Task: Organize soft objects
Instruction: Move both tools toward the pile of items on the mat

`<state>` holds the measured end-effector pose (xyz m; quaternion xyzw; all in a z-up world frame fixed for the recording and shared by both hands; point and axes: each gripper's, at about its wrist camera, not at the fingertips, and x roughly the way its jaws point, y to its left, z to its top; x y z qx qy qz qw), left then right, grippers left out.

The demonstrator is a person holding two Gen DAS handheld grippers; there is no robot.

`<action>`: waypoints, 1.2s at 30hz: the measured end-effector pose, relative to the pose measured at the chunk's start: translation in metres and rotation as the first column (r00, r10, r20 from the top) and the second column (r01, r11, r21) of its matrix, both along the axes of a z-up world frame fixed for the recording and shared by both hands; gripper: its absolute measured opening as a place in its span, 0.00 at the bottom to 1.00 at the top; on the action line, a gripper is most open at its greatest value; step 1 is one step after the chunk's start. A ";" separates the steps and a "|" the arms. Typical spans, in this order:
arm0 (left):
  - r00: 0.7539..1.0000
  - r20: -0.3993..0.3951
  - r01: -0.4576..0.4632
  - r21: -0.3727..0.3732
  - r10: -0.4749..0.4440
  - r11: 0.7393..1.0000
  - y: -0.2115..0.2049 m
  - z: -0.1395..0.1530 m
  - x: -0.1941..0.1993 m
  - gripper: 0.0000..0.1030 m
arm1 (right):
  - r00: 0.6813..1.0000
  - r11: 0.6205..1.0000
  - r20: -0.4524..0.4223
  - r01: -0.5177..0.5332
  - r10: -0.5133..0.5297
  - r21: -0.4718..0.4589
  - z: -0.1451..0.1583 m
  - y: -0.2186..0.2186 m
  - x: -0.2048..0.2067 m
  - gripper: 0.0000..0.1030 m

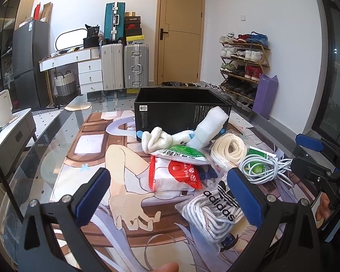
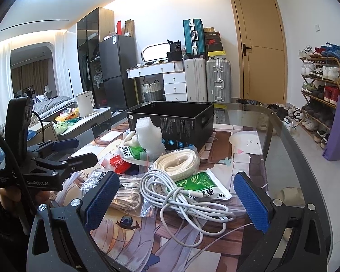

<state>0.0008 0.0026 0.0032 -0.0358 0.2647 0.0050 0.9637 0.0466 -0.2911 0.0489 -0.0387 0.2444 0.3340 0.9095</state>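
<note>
1 black box (image 1: 181,111), 2 green packets (image 2: 199,184), 1 white cable (image 2: 183,204)

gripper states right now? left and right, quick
Left gripper: jaws wide open, holding nothing, above the adidas lace bag.
Right gripper: jaws wide open, holding nothing, above the white cable.

The table top (image 2: 283,140) is shiny glass, with a smooth printed mat (image 1: 95,158) on it. The black box (image 1: 170,111) looks like dull card. The foam piece (image 1: 209,127) is white and bumpy. The cable (image 2: 188,201) is smooth white plastic. The red packet (image 1: 170,179) is shiny plastic. The blue finger pads (image 2: 102,201) look rough.
</note>
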 end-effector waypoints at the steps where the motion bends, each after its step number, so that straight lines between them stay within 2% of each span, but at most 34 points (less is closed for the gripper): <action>1: 1.000 0.002 0.002 -0.001 -0.002 1.000 0.000 0.000 0.000 1.00 | 1.000 1.000 -0.001 0.001 -0.001 -0.002 0.000 0.000 0.000 0.99; 10: 1.000 -0.010 0.019 0.014 -0.018 1.000 -0.002 -0.002 0.002 1.00 | 0.999 1.000 -0.022 0.024 -0.024 -0.012 -0.002 -0.004 0.004 0.99; 19: 1.000 0.000 0.024 -0.005 -0.024 1.000 0.001 -0.005 0.001 1.00 | 0.999 0.999 -0.031 0.035 -0.036 -0.017 -0.008 -0.004 0.009 0.99; 30: 0.998 0.019 0.065 0.062 -0.066 0.996 -0.009 -0.006 -0.005 1.00 | 0.997 0.999 -0.070 0.035 -0.035 -0.008 -0.017 -0.003 0.013 1.00; 36: 0.997 -0.008 0.079 0.025 -0.079 0.997 -0.006 -0.010 -0.002 1.00 | 0.993 0.998 -0.102 0.055 -0.055 -0.004 -0.021 -0.005 0.017 1.00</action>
